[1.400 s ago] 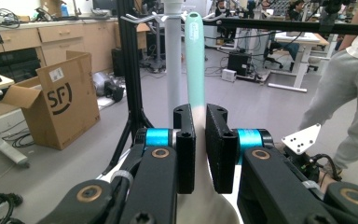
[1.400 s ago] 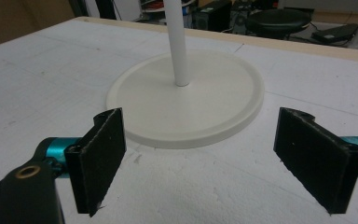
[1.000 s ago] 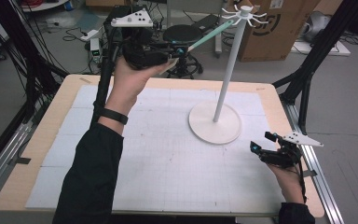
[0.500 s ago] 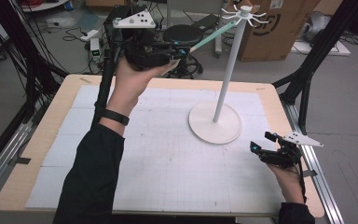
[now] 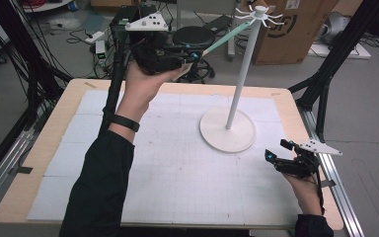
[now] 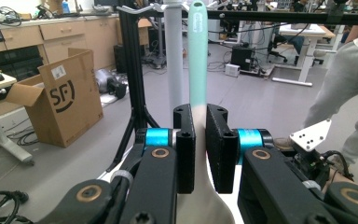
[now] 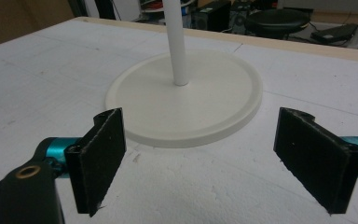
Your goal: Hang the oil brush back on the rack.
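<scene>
Unmoved, spatula point(image 5: 225, 38) tip nears hooks point(image 5: 257, 14).

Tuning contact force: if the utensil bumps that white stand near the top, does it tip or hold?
Probably holds against a light bump: the stand has a broad flat base resting on the table. But the pole is tall and thin, so a push near the hooks has leverage; it could rock. The open right gripper sits near the base, not steadying it.

Even, bright overhead light leaves only soft, faint shadows on the white bench point(image 5: 177, 163). The high view is grainy and slightly soft. In the right gripper view the near black pads point(image 7: 100, 161) look blurred, and the edges bend.
</scene>
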`<state>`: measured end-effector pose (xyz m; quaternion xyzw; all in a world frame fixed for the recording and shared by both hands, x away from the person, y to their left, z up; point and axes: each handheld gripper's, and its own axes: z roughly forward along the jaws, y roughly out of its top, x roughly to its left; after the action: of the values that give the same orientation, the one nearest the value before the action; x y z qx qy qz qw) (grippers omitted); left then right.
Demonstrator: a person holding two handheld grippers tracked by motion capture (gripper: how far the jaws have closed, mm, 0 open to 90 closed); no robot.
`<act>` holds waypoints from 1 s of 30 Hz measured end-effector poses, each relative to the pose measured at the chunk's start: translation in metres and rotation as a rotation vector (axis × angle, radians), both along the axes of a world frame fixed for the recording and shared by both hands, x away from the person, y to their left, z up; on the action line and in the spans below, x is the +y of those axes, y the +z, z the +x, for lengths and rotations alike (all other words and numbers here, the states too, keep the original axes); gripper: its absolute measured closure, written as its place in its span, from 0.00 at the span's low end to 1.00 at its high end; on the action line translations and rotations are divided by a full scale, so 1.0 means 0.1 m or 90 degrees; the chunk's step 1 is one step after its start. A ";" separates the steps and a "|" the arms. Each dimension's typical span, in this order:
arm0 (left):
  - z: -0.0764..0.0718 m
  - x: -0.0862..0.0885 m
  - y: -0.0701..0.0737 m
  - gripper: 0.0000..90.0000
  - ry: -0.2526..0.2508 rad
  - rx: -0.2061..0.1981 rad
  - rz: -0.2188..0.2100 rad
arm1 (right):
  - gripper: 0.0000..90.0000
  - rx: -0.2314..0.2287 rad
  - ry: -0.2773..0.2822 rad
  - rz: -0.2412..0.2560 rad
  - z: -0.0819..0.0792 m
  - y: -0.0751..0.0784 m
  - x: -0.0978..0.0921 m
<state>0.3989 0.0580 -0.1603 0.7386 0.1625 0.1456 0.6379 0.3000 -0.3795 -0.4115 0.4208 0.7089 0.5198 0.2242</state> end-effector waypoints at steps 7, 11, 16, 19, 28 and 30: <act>0.01 -0.02 -0.02 0.92 0.008 0.001 0.011 | 0.18 0.000 0.000 0.001 0.00 0.00 -0.01; 0.02 -0.02 -0.02 0.92 0.010 0.005 0.014 | 0.18 0.000 0.001 0.001 0.00 0.00 -0.01; 0.02 -0.01 -0.02 0.92 0.015 0.005 0.014 | 0.18 0.000 0.001 0.002 0.00 0.00 -0.01; 0.03 0.00 -0.03 0.92 0.019 0.007 0.016 | 0.18 -0.001 0.001 0.002 0.00 0.00 -0.01; 0.04 -0.01 -0.05 0.92 0.021 0.010 0.018 | 0.18 0.000 0.001 0.001 0.00 0.00 -0.01; 0.05 -0.02 -0.06 0.92 0.021 0.011 0.019 | 0.18 0.001 0.001 0.000 -0.01 0.00 -0.01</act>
<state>0.4035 0.0562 -0.1663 0.7463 0.1784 0.1519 0.6230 0.2995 -0.3802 -0.4112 0.4206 0.7091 0.5200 0.2235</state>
